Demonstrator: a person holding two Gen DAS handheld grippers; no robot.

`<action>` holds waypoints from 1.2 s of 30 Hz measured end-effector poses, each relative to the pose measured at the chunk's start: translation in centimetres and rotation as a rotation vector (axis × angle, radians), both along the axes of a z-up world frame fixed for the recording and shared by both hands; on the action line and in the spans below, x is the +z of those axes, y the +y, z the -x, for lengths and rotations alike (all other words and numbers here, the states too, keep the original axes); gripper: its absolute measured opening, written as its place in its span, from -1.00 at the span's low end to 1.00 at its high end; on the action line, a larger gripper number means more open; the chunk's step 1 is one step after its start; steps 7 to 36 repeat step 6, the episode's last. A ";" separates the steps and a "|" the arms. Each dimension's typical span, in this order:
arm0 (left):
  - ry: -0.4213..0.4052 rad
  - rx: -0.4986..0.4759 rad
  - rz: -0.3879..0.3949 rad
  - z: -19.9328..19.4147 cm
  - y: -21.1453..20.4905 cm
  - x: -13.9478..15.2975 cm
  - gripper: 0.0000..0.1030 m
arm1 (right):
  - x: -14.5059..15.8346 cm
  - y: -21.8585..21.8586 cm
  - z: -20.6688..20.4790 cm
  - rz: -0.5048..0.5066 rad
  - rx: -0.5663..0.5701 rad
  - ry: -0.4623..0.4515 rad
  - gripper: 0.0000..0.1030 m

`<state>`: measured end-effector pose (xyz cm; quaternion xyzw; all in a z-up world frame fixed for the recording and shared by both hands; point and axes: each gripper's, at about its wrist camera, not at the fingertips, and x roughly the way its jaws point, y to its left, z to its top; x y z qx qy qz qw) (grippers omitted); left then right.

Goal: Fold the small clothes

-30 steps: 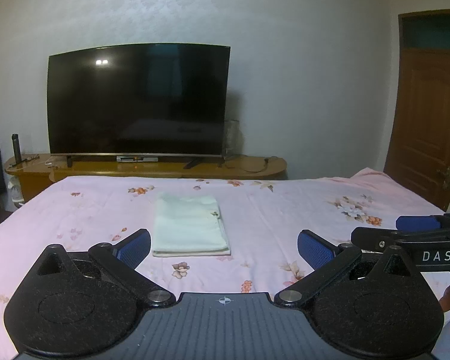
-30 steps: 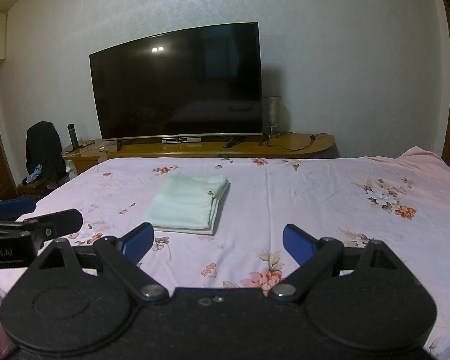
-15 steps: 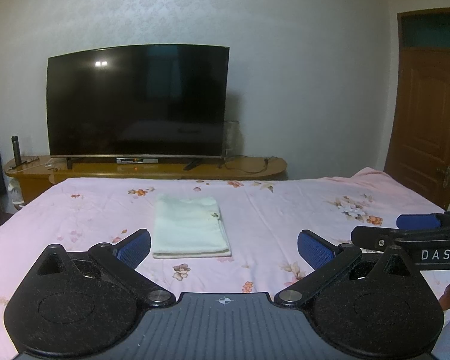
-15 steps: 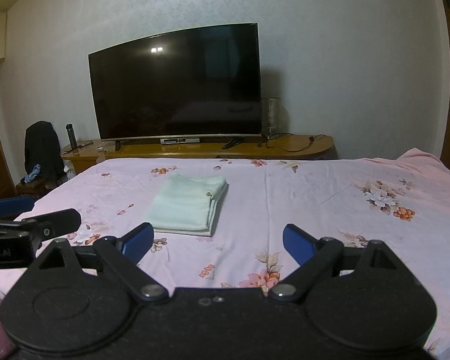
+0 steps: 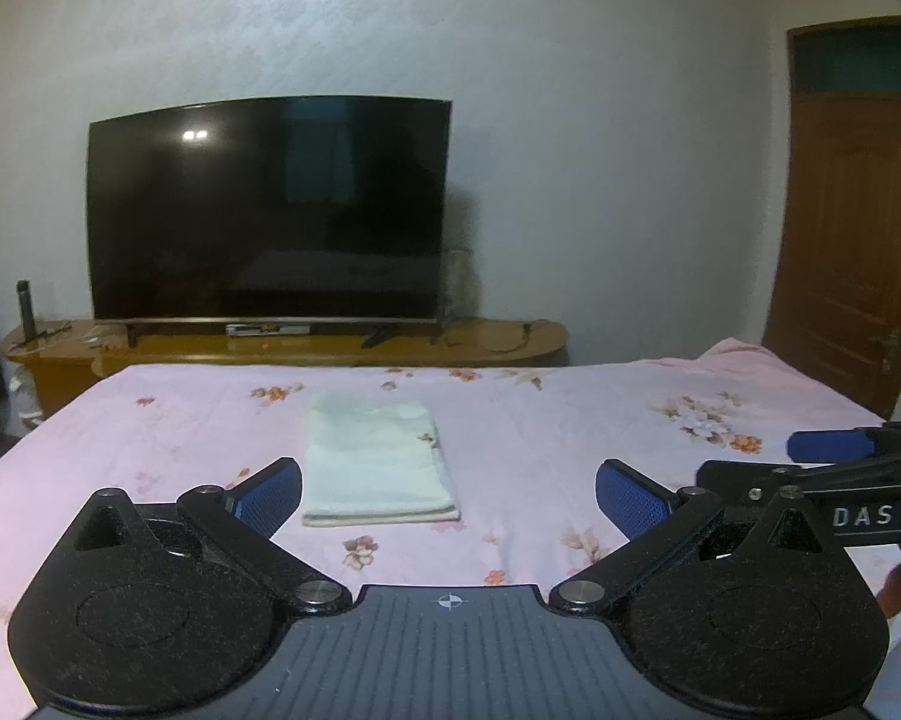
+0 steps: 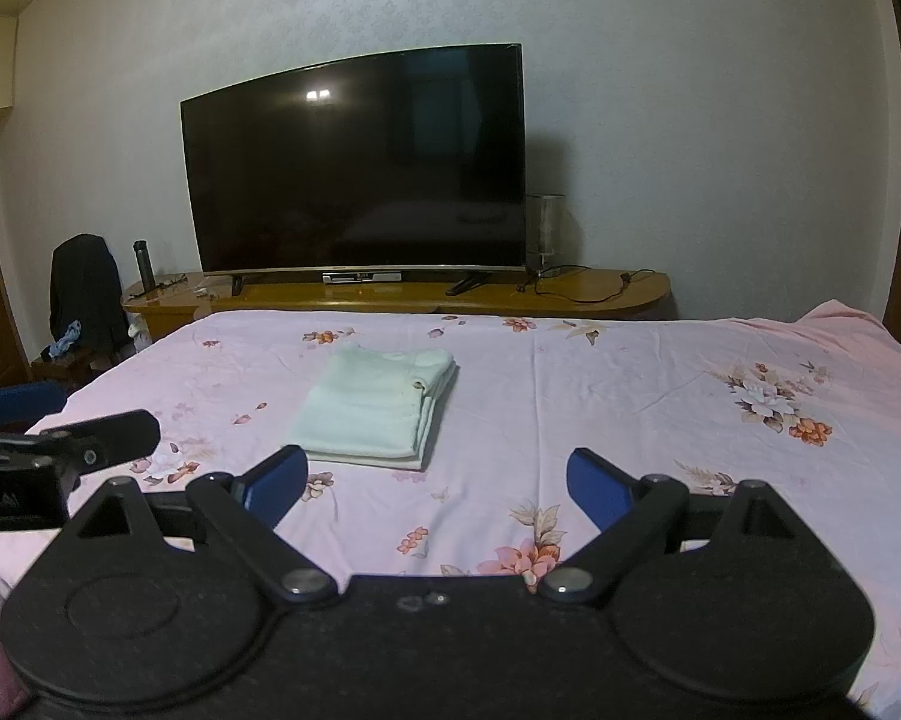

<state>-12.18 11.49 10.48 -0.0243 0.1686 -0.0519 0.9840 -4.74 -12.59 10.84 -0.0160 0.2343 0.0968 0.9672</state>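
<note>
Both sets of tongs, left tongs (image 5: pixel 449 495) and right tongs (image 6: pixel 437 483), hang with jaws wide apart, holding nothing. The pale mint, soft knit garment folded into a neat rectangle (image 5: pixel 378 461) lies ahead on the pink floral cotton bed sheet (image 6: pixel 630 396), long axis running away from them, stacked edges rightward. It sits ahead-left of both, seemingly nearer the left.

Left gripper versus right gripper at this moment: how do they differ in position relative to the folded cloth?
The left gripper sits nearly in line with the folded cloth, which lies ahead of its left finger; the right gripper stands further right, seeing the cloth's stacked right edge. Both are open, empty and clear of the cloth, above the pink floral bedsheet.
</note>
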 end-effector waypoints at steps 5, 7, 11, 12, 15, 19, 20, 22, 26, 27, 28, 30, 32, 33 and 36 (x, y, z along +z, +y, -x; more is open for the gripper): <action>-0.004 0.004 -0.018 0.1 -0.1 0.0 1.00 | -0.1 0.1 -0.2 -0.001 0.001 -0.002 0.81; -0.003 0.007 -0.026 0.1 -0.3 0.0 1.00 | -0.1 0.1 -0.2 -0.001 0.000 -0.001 0.81; -0.003 0.007 -0.026 0.1 -0.3 0.0 1.00 | -0.1 0.1 -0.2 -0.001 0.000 -0.001 0.81; -0.003 0.007 -0.026 0.1 -0.3 0.0 1.00 | -0.1 0.1 -0.2 -0.001 0.000 -0.001 0.81; -0.003 0.007 -0.026 0.1 -0.3 0.0 1.00 | -0.1 0.1 -0.2 -0.001 0.000 -0.001 0.81; -0.003 0.007 -0.026 0.1 -0.3 0.0 1.00 | -0.1 0.1 -0.2 -0.001 0.000 -0.001 0.81; -0.003 0.007 -0.026 0.1 -0.3 0.0 1.00 | -0.1 0.1 -0.2 -0.001 0.000 -0.001 0.81; -0.003 0.007 -0.026 0.1 -0.3 0.0 1.00 | -0.1 0.1 -0.2 -0.001 0.000 -0.001 0.81; -0.003 0.007 -0.026 0.1 -0.3 0.0 1.00 | -0.1 0.1 -0.2 -0.001 0.000 -0.001 0.81; -0.003 0.007 -0.026 0.1 -0.3 0.0 1.00 | -0.1 0.1 -0.2 -0.001 0.000 -0.001 0.81; -0.003 0.007 -0.026 0.1 -0.3 0.0 1.00 | -0.1 0.1 -0.2 -0.001 0.000 -0.001 0.81; -0.003 0.007 -0.026 0.1 -0.3 0.0 1.00 | -0.1 0.1 -0.2 -0.001 0.000 -0.001 0.81; -0.003 0.007 -0.026 0.1 -0.3 0.0 1.00 | -0.1 0.1 -0.2 -0.001 0.000 -0.001 0.81; -0.003 0.007 -0.026 0.1 -0.3 0.0 1.00 | -0.1 0.1 -0.2 -0.001 0.000 -0.001 0.81; -0.003 0.007 -0.026 0.1 -0.3 0.0 1.00 | -0.1 0.1 -0.2 -0.001 0.000 -0.001 0.81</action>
